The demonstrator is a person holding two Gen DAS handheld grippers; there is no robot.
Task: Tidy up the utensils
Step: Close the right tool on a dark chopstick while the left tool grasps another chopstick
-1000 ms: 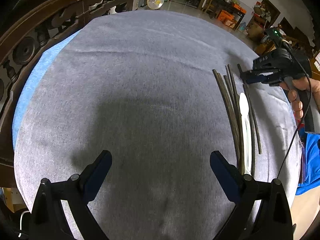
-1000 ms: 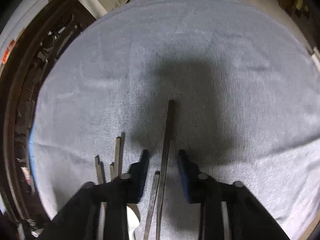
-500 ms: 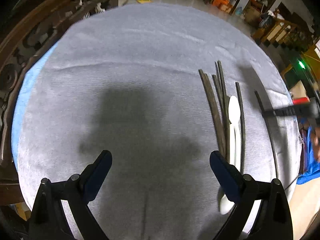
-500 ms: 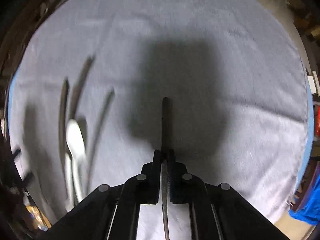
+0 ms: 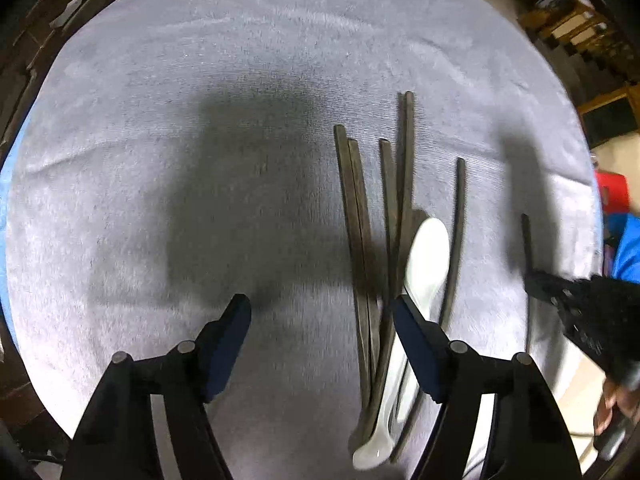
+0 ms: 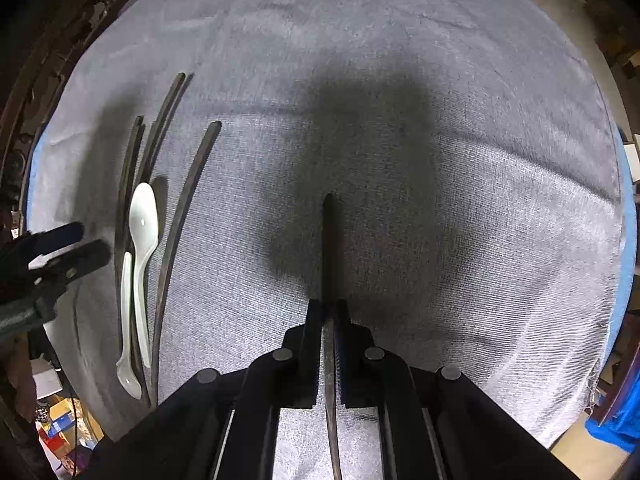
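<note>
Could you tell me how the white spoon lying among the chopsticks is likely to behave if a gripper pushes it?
The white spoon looks glossy, so probably slippery and breakable. Its rounded bowl may rock or pivot, nudging the chopsticks beside it.

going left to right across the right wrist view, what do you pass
left gripper → white spoons among the dark chopsticks → lone curved chopstick → chopstick held in the right gripper → bare grey cloth

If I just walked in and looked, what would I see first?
Probably the white spoons, bright among dark chopsticks lying in a bunch on the grey cloth. Next, the right gripper, shut on one chopstick and holding it over bare cloth away from the bunch. The left gripper is open, just beside the bunch.
</note>
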